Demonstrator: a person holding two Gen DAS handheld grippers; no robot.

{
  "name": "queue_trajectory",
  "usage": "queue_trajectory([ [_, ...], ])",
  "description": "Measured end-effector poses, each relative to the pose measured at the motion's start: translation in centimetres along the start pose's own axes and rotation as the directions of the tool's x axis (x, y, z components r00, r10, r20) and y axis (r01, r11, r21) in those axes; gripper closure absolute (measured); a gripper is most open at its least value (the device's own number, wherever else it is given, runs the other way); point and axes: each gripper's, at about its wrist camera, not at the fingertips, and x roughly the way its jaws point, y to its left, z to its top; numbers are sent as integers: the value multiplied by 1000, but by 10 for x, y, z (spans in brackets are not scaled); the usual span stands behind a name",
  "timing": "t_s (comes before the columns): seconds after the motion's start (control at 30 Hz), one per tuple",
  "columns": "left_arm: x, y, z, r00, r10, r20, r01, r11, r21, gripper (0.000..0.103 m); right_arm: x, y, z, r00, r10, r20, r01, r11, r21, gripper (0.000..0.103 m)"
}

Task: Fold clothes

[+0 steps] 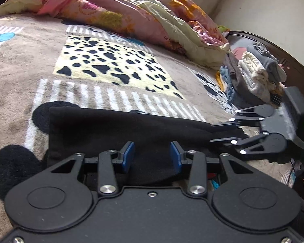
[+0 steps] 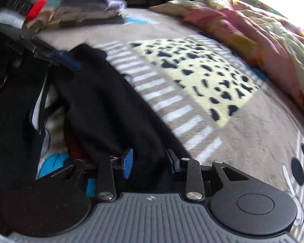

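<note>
A black fleece garment (image 1: 111,129) lies folded into a long strip on the bed blanket (image 1: 20,64). My left gripper (image 1: 152,151) sits low over the strip's near edge; its blue pads (image 1: 128,156) stand apart with black cloth between them and do not squeeze it. At the strip's right end my right gripper (image 1: 216,133) has its fingers apart above and below the cloth's tip. In the right wrist view the garment (image 2: 103,101) runs away from my right gripper (image 2: 149,160), loose between the spread pads. The left gripper's blue fingers (image 2: 69,59) sit at its far end.
A crumpled pink and yellow quilt (image 1: 131,10) fills the bed's far side. Folded clothes (image 1: 257,70) are piled by the dark headboard (image 1: 273,46). Another stack of folded clothes (image 2: 87,2) lies at the far left of the right wrist view. More dark clothing (image 2: 10,121) lies left of the strip.
</note>
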Motion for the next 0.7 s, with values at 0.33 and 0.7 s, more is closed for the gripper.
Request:
queue_trajectory([
  [0.33,-1,4,1,1000,5,-3,-5,1000,-10,65,17,51,43,994,105,38,-100,989,-107,71],
  [0.7,-15,25,-1,997,72,8,-71,996,-58,65,42,10,37,996,90,22,-91,995,30,70],
])
